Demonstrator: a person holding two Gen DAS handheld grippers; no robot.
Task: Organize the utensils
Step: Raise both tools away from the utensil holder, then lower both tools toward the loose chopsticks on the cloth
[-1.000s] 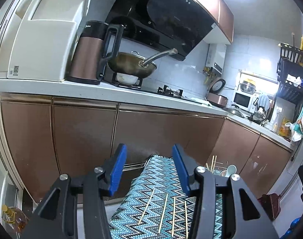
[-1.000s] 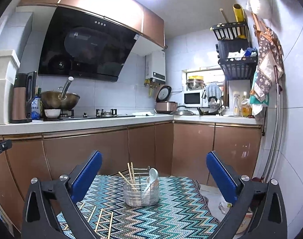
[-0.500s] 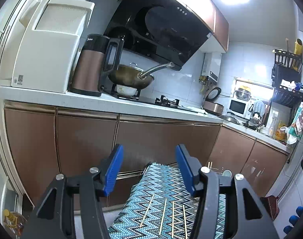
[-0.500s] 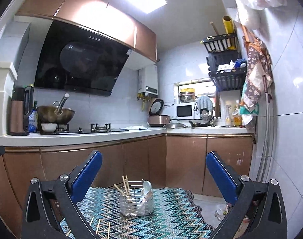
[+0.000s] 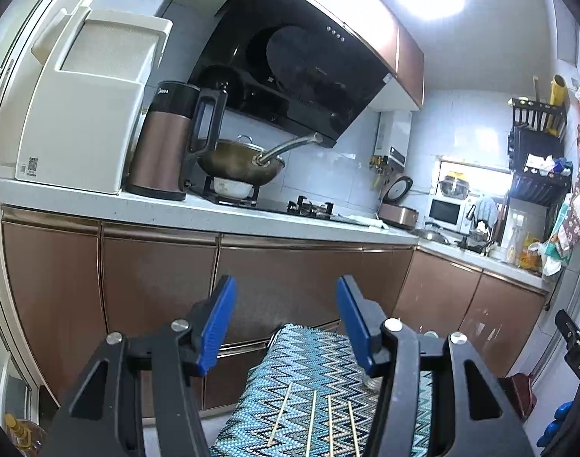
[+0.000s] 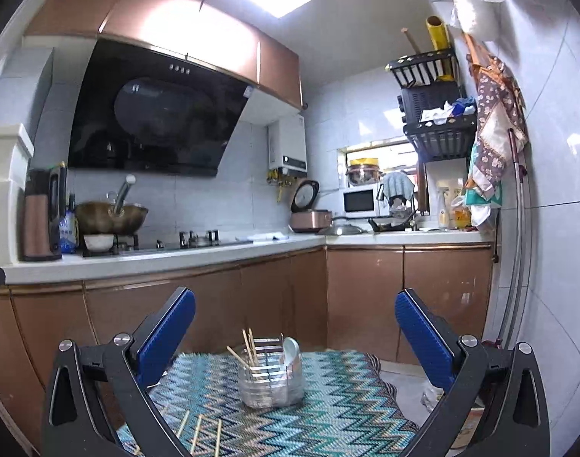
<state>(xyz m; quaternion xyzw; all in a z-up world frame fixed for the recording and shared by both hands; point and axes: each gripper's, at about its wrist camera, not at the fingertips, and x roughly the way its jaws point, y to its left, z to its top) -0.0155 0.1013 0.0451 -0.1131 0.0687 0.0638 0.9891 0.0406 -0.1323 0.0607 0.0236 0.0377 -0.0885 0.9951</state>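
Observation:
Several loose wooden chopsticks [image 5: 313, 421] lie side by side on a blue zigzag-patterned cloth [image 5: 313, 358]; they also show in the right wrist view [image 6: 196, 432]. A shiny metal utensil holder [image 6: 271, 379] stands on the cloth [image 6: 339, 411], holding a few chopsticks and a white spoon [image 6: 291, 350]. My left gripper [image 5: 286, 321] is open and empty, raised above the cloth's near end. My right gripper [image 6: 294, 337] is wide open and empty, raised in front of the holder.
Brown kitchen cabinets [image 5: 156, 285] under a white counter [image 5: 221, 215] run behind the cloth. On the counter stand a kettle [image 5: 164, 144], a wok [image 5: 240, 162] on the stove and a rice cooker [image 6: 309, 219]. A tiled wall [image 6: 556, 266] is at right.
Both cameras have tilted upward, so the cloth, chopsticks and holder sit lower in view. Both grippers stay open and empty.

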